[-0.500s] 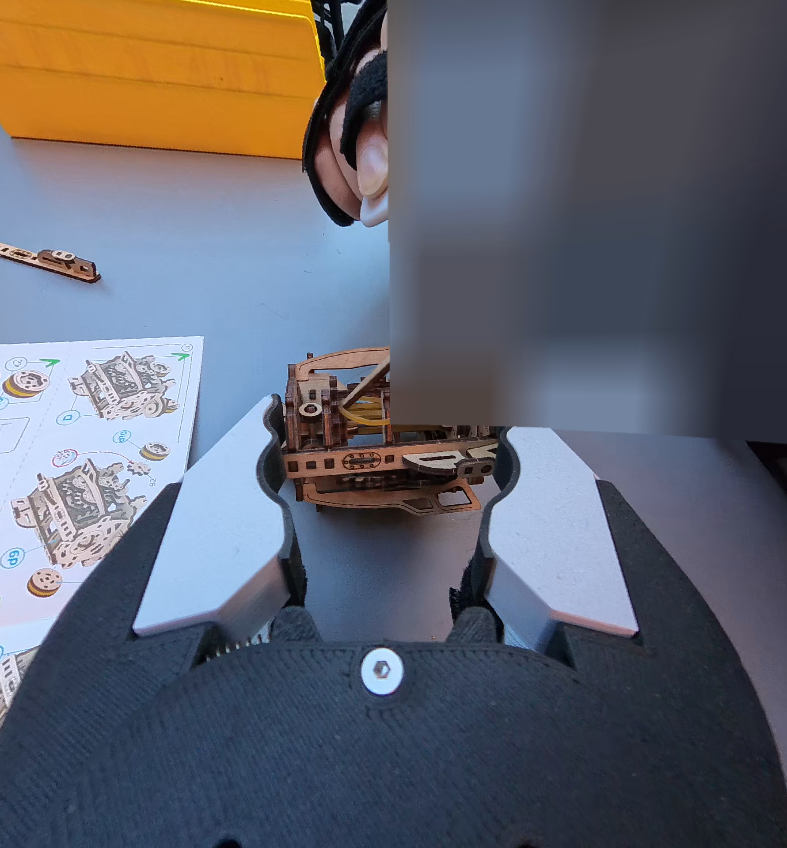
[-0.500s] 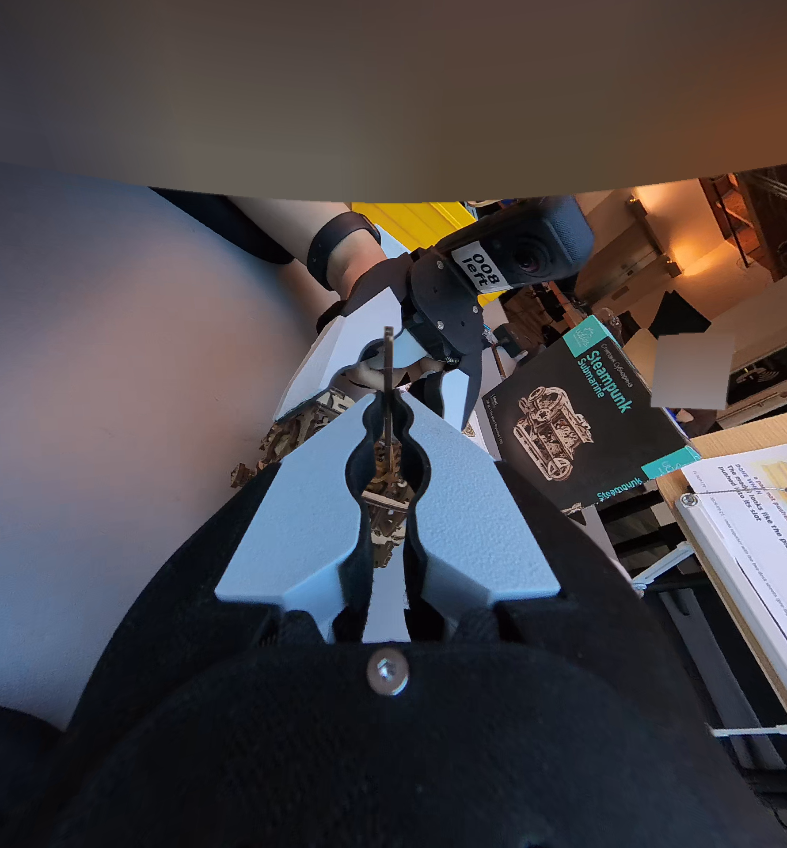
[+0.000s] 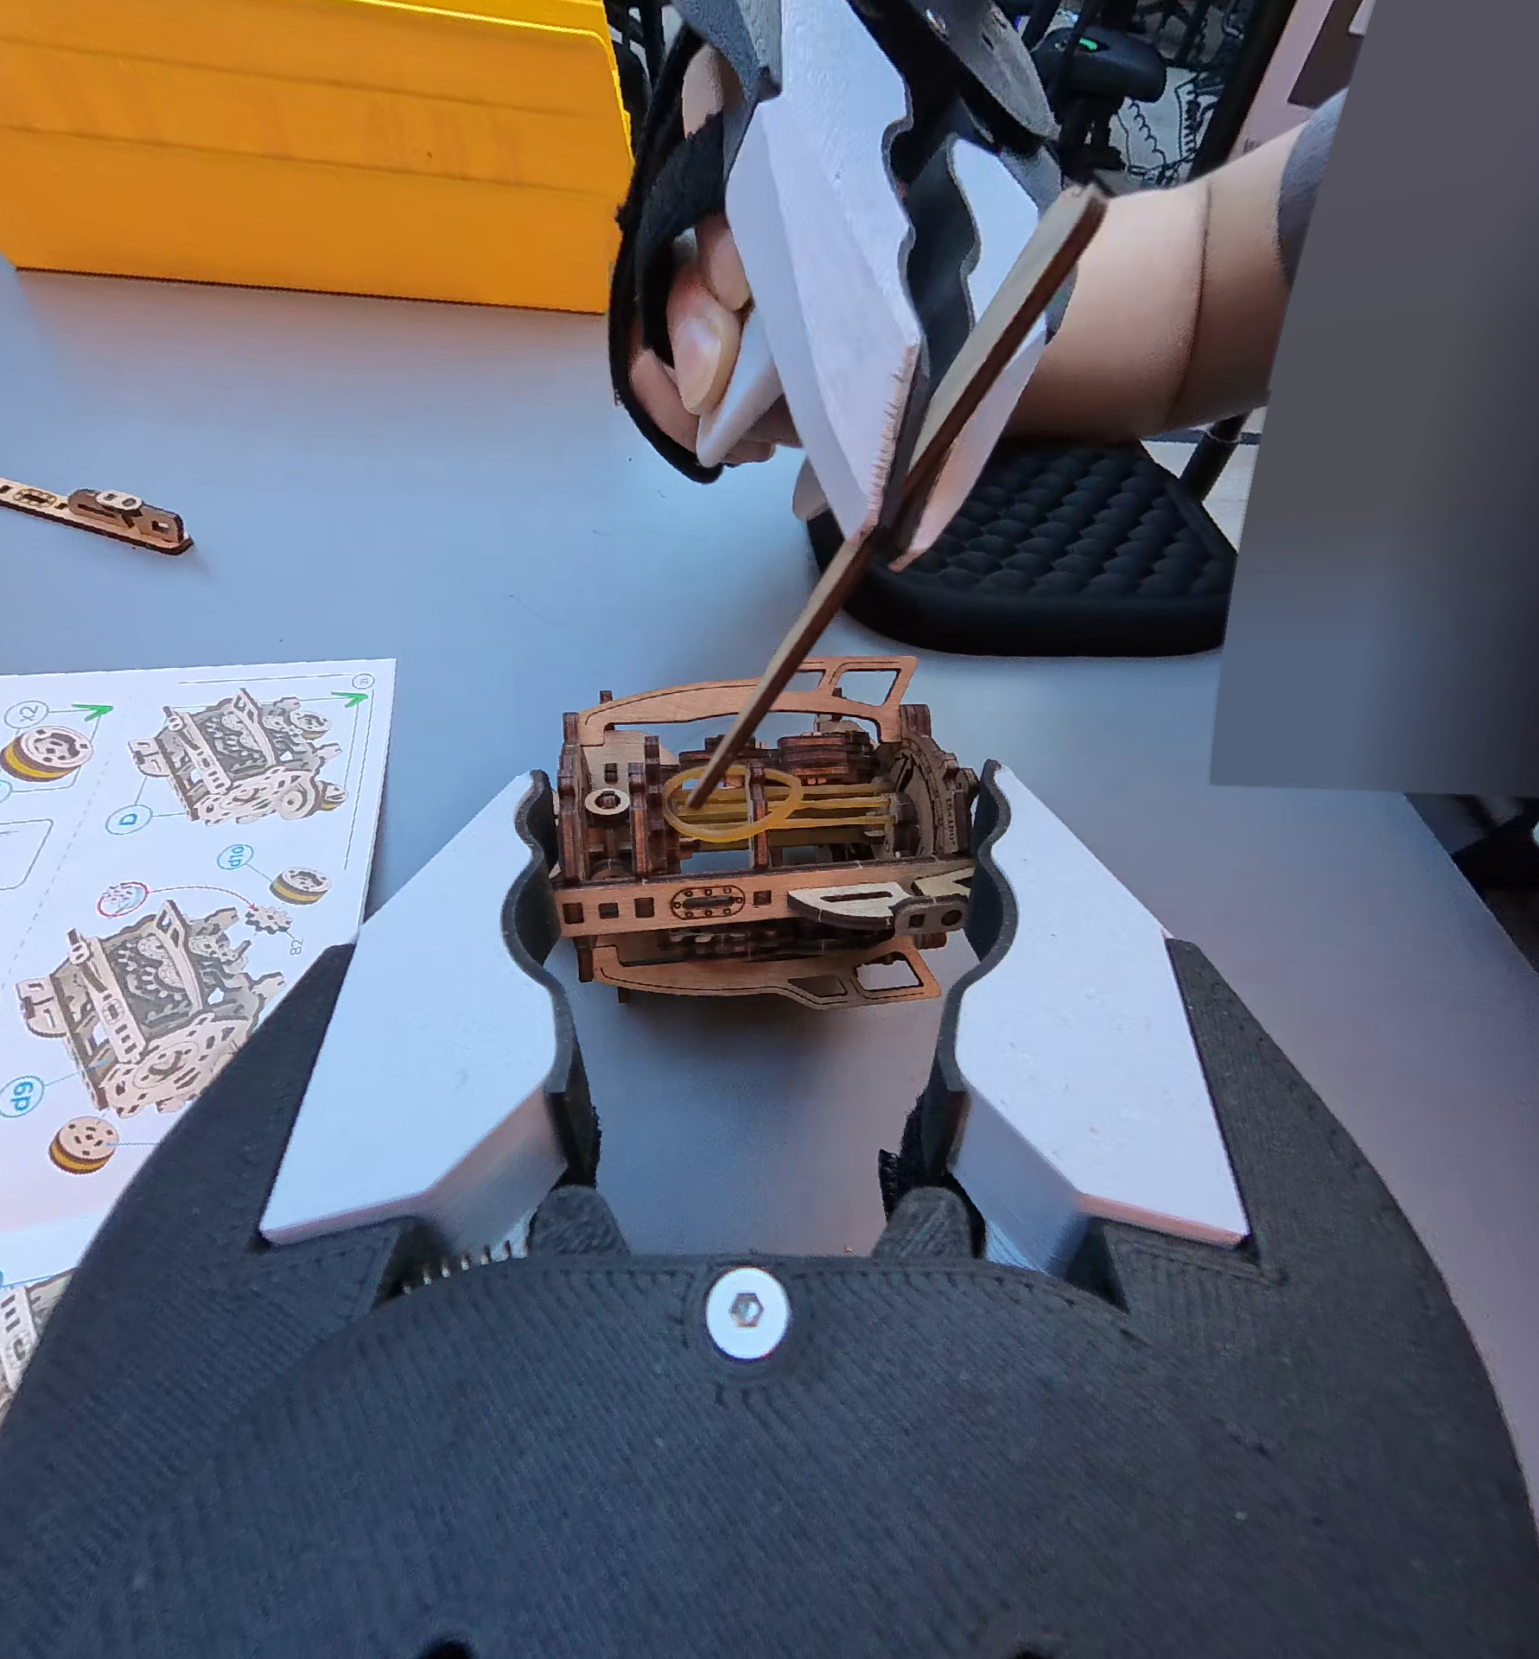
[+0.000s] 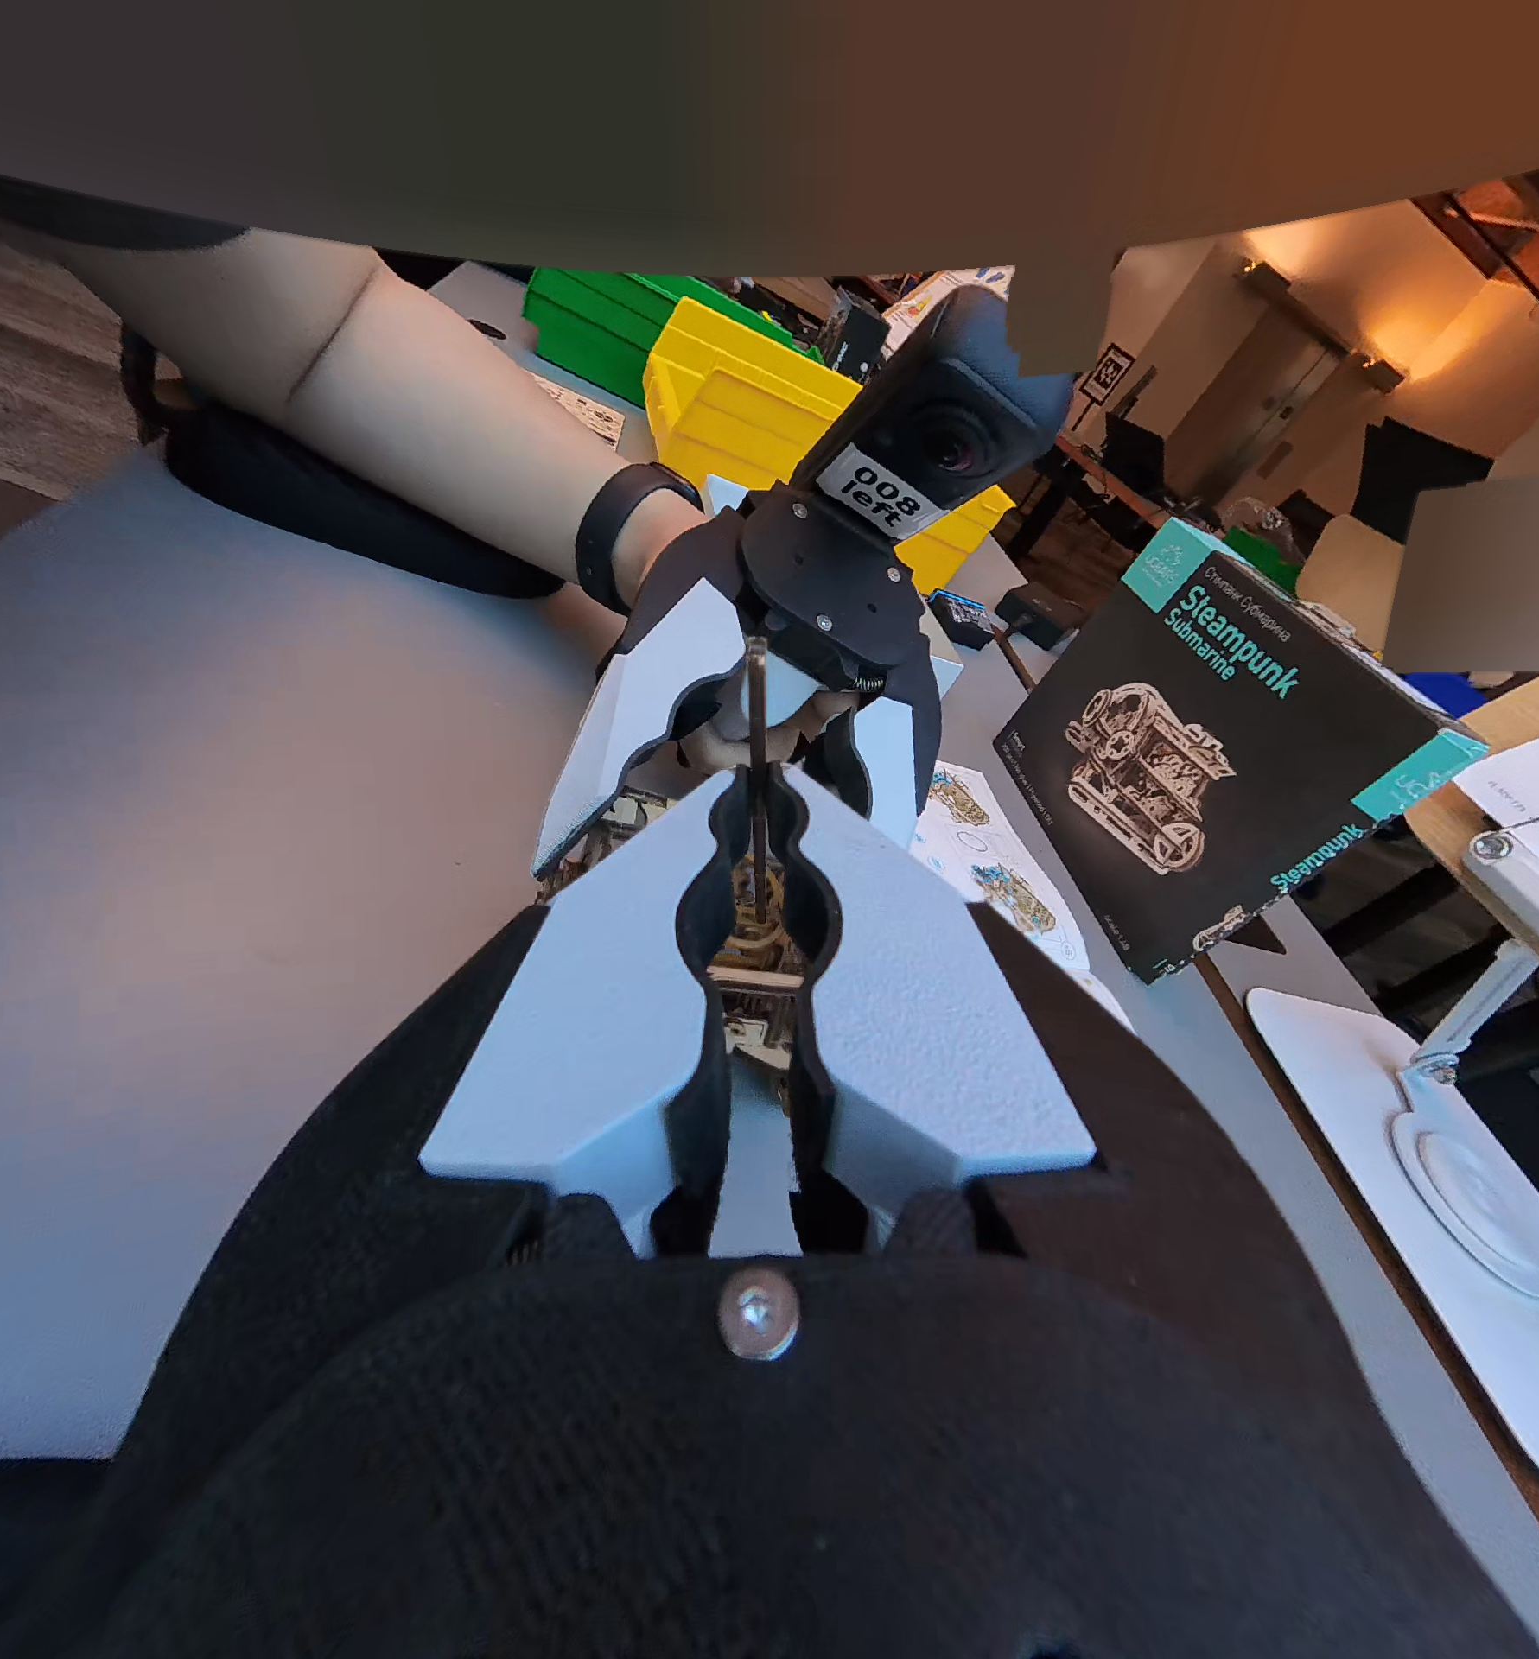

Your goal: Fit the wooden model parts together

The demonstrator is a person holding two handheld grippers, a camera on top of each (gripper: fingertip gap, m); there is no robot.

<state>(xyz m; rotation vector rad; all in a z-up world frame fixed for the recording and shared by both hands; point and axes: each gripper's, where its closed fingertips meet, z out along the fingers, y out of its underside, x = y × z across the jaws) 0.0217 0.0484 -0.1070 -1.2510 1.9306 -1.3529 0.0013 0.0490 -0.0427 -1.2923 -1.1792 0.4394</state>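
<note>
My right hand-held gripper [image 3: 896,539] has pulled back, still pinching the wooden stick [image 3: 891,503]; my left hand-held gripper [image 3: 761,808] is clamping the wooden model [image 3: 747,844] on the desk [image 3: 388,467].

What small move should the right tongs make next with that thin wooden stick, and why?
Probably ease the thin wooden stick slightly deeper. The right tongs grip it, its tip sits inside the yellow rubber band loop on the brown wooden model, and the left tongs brace that model's ends.
</note>
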